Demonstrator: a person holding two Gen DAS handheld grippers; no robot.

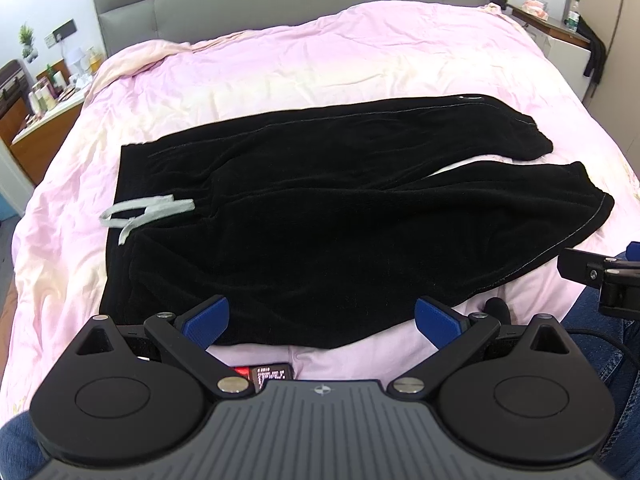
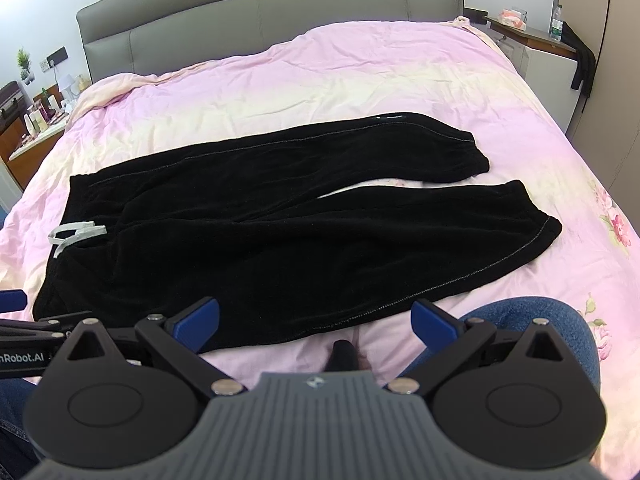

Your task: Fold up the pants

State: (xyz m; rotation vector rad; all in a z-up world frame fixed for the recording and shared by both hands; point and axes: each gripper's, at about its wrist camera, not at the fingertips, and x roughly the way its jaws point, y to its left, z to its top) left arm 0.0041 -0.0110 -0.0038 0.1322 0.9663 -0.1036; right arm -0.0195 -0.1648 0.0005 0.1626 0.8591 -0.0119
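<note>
Black pants (image 1: 320, 208) lie spread flat on a pink bed cover (image 1: 320, 60), waistband at the left with a pale grey drawstring (image 1: 148, 212), both legs running right and slightly apart. They also show in the right wrist view (image 2: 260, 220), with the drawstring (image 2: 76, 236) at the left. My left gripper (image 1: 322, 320) is open and empty, just in front of the pants' near edge. My right gripper (image 2: 316, 320) is open and empty, over the near edge of the closer leg.
A grey padded headboard (image 1: 280, 0) stands at the far side. A cluttered bedside table (image 1: 44, 108) is at the left, a cabinet (image 1: 560, 36) with a bottle at the right. The person's jeans-clad knee (image 2: 532, 328) is beside the right gripper.
</note>
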